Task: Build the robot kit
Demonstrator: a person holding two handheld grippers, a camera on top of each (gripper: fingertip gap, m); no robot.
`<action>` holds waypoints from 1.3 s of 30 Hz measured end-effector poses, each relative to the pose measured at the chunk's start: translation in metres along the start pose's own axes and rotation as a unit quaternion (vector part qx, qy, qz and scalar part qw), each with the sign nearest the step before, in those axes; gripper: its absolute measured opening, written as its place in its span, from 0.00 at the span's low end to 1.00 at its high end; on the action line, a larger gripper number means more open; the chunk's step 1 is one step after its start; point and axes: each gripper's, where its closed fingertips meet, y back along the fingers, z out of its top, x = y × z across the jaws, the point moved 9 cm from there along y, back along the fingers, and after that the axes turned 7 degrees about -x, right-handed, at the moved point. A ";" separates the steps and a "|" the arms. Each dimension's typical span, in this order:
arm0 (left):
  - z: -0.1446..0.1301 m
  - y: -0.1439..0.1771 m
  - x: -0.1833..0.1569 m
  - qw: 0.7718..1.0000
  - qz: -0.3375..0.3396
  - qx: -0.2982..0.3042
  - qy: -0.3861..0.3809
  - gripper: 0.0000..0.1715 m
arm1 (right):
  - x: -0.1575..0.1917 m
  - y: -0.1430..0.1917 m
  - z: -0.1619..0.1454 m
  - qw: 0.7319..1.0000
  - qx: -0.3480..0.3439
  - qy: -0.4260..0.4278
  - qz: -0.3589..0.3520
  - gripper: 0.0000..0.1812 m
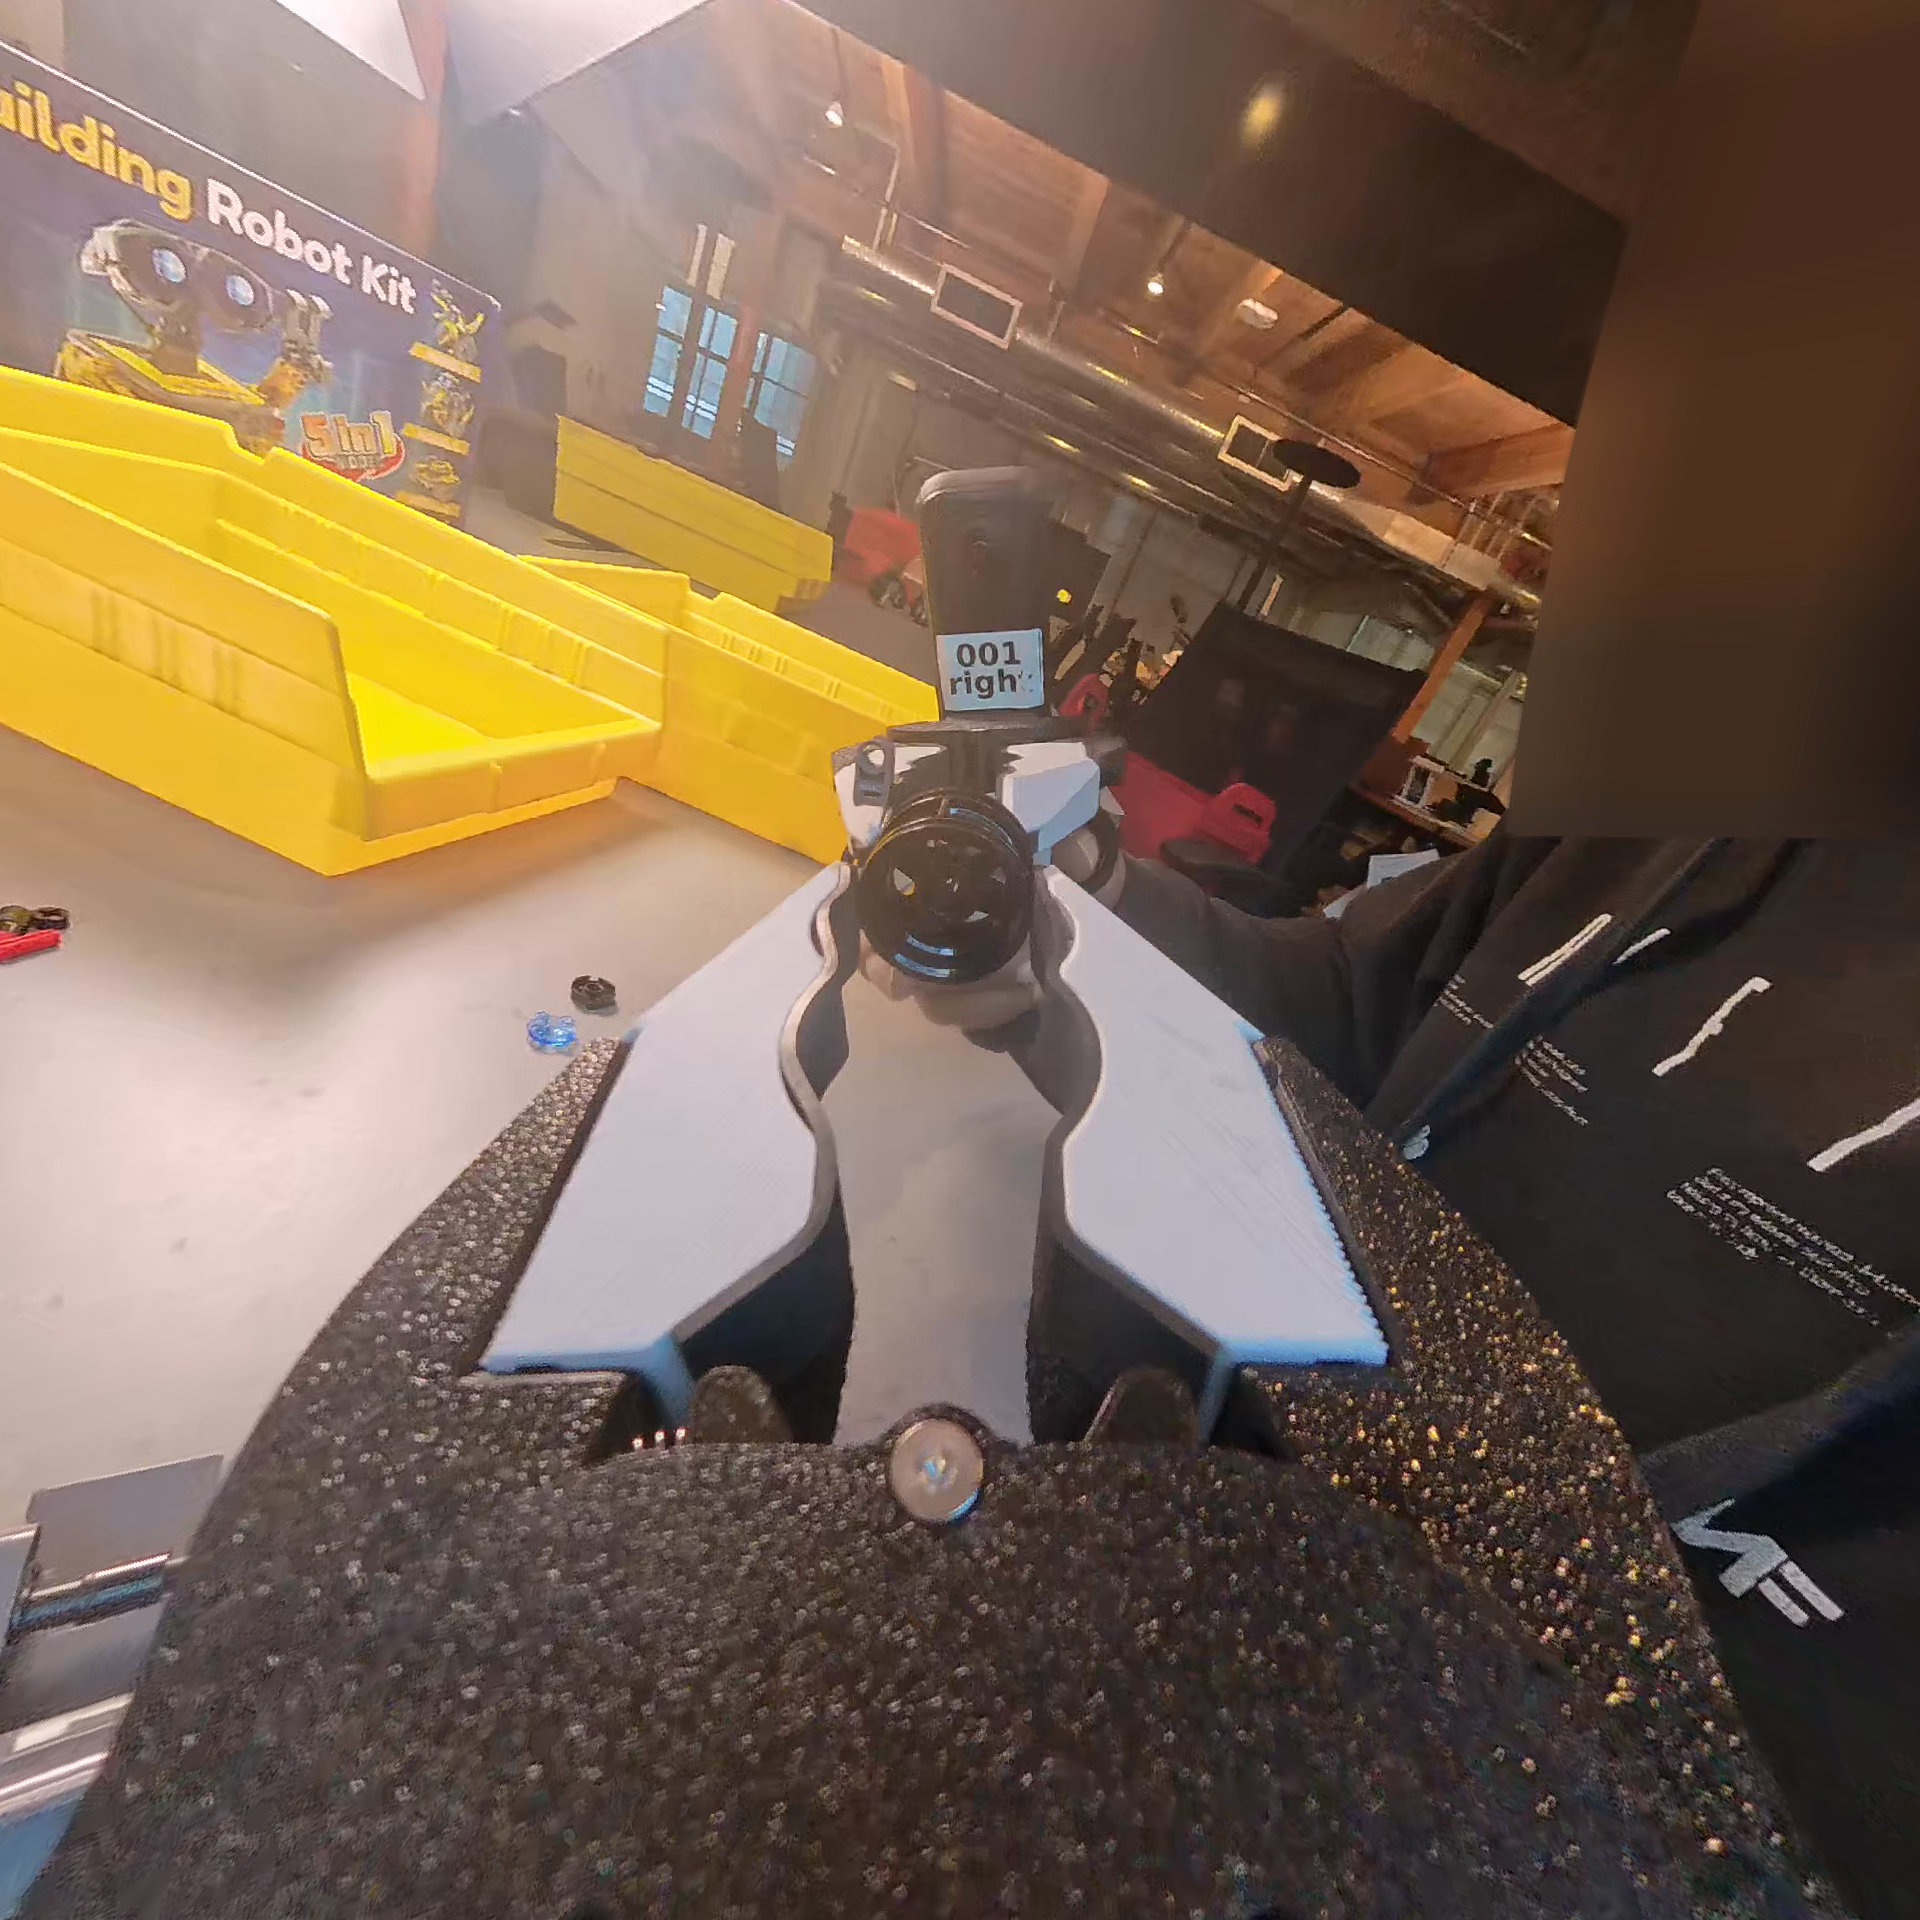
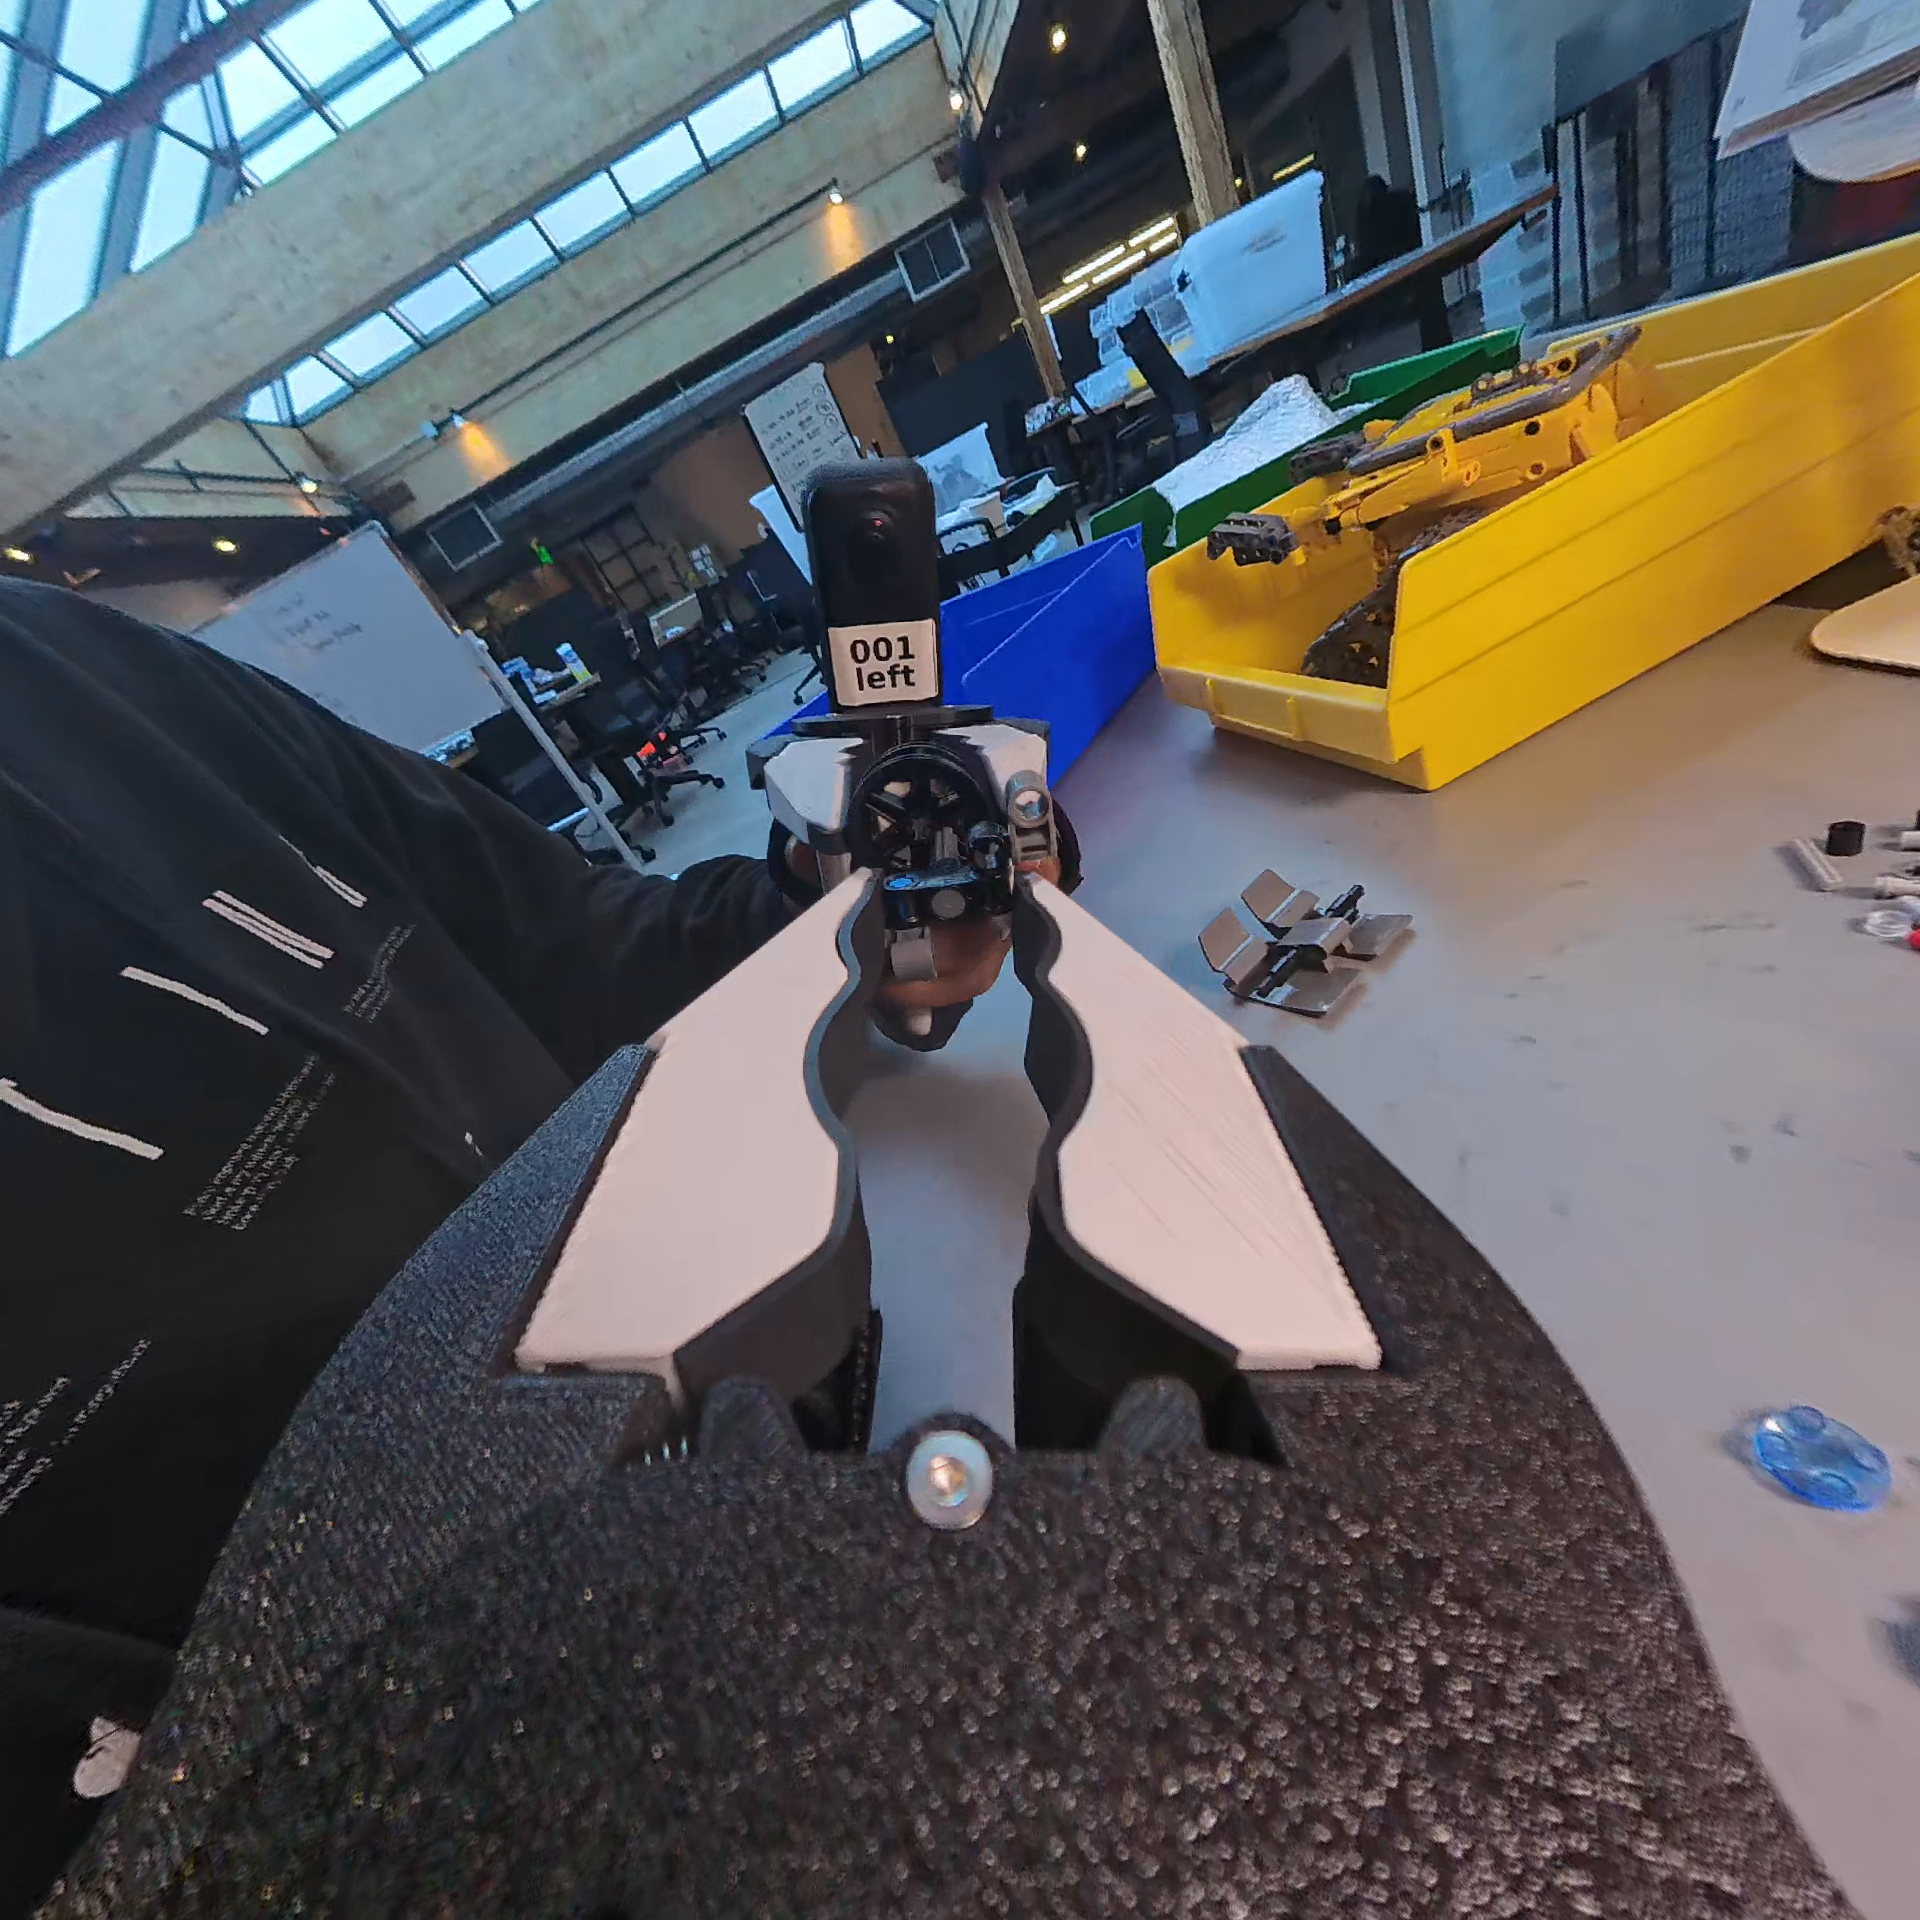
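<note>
left tool (image 1: 940, 914) grips black wheel (image 1: 940, 902); right tool (image 2: 940, 904) grips its grey-black assembly (image 2: 940, 899)

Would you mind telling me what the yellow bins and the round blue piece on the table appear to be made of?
Yellow bins: likely moulded plastic, opaque, semi-gloss, with ribbed walls. Round blue piece: probably clear plastic, glossy, since the table shows through it.

Your left gripper (image 1: 940, 914) and right gripper (image 2: 940, 904) point at each other, tips nearly meeting above the table. Both sets of fingers are closed on something small between them. A dark sleeve (image 1: 1247, 956) trails behind each.
</note>
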 end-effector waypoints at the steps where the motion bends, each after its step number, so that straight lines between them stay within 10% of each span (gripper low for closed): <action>1: -0.001 0.000 0.001 1.000 -0.001 -0.001 0.003 0.18 | 0.000 0.000 -0.001 1.000 0.001 -0.003 0.002 0.13; 19: -0.005 0.001 0.007 1.000 0.002 0.012 0.005 0.18 | -0.001 -0.001 -0.004 1.000 0.019 0.005 -0.006 0.13; 27: -0.010 -0.001 -0.002 0.985 0.021 0.104 -0.135 0.18 | -0.004 0.002 -0.009 0.999 0.045 -0.011 -0.004 0.13; 39: 0.001 -0.001 -0.015 0.963 0.039 0.068 -0.256 0.18 | -0.005 -0.002 -0.012 0.991 -0.015 -0.129 0.042 0.13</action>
